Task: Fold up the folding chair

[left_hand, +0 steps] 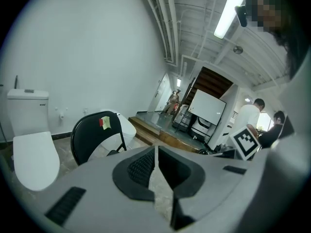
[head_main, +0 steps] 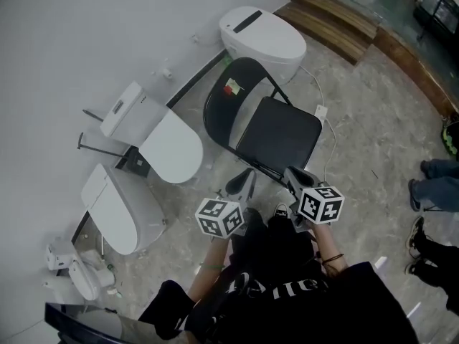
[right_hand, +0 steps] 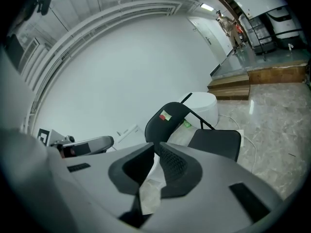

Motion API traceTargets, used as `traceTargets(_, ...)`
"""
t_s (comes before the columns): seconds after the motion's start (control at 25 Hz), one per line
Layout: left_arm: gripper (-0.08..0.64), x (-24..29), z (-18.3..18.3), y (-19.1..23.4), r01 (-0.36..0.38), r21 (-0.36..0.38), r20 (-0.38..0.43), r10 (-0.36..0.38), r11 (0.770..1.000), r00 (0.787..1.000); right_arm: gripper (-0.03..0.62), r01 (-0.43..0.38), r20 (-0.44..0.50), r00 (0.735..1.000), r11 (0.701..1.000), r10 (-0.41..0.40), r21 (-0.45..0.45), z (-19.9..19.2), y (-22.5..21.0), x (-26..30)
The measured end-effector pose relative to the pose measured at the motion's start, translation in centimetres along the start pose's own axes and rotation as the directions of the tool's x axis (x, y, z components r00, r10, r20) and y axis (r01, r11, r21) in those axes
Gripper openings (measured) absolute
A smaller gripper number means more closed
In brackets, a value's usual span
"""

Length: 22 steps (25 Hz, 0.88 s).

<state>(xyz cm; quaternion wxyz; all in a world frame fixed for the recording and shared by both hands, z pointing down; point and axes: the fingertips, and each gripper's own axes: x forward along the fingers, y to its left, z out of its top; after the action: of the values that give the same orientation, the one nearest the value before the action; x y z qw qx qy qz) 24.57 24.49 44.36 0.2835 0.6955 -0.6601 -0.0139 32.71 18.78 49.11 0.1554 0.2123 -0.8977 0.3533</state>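
Observation:
The black folding chair (head_main: 278,133) stands unfolded on the marble floor, its seat flat and its backrest (head_main: 228,100) towards the wall, with a red and green sticker on it. Both grippers hover just before the seat's front edge without touching it. My left gripper (head_main: 247,178) is shut with nothing in it, and so is my right gripper (head_main: 291,175). In the left gripper view the chair's backrest (left_hand: 91,134) rises beyond the closed left gripper (left_hand: 156,150). The right gripper view shows the chair (right_hand: 214,141) ahead of the right gripper (right_hand: 156,147).
Three white toilets stand along the wall: one behind the chair (head_main: 262,39), one to its left (head_main: 169,146), one nearer (head_main: 115,208). A white cable (head_main: 332,133) lies right of the chair. Wooden steps (head_main: 336,20) are at the back right. Bystanders' legs (head_main: 434,185) stand at the right edge.

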Motion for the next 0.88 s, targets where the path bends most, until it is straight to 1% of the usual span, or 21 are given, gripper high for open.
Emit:
traceTargets(0.08,0.012,0.3,0.4,1.1,-0.014,-0.011,-0.009,0.014,1.0,1.0,0.043,0.006,-0.007,1.0,1.0,-0.006,0.013,0.1,-0.4,0.6)
traceTargets(0.2,0.012,0.9,1.1,2.8,-0.026,0.0,-0.026,0.026,1.0,0.999,0.044,0.021,-0.001,1.0,0.999,-0.021,0.037,0.7,-0.9,1.6)
traceTargets(0.36,0.012,2.8,2.9,6.2,-0.018,0.013,-0.051,0.018,1.0,0.999,0.044,0.061,0.024,0.998,0.996,-0.062,0.071,2.2,-1.7,3.9)
traceTargets(0.56,0.012,5.4,6.4,12.3,-0.016,0.03,-0.081,0.018,0.999,0.997,0.044,0.111,0.053,0.992,0.988,-0.117,0.106,4.7,-1.8,7.8)
traceTargets(0.68,0.012,6.9,8.4,15.9,0.011,0.035,-0.111,-0.007,0.999,0.994,0.043,0.15,0.075,0.984,0.979,-0.162,0.137,5.9,-2.0,10.1)
traceTargets(0.8,0.015,8.2,10.1,19.9,0.024,0.047,-0.135,-0.018,0.999,0.991,0.044,0.19,0.077,0.976,0.967,-0.205,0.168,6.2,-2.2,12.1)
traceTargets(0.88,0.039,9.1,10.8,22.8,0.024,0.061,-0.163,-0.014,0.998,0.987,0.044,0.217,0.075,0.969,0.957,-0.235,0.193,5.9,-2.4,13.1)
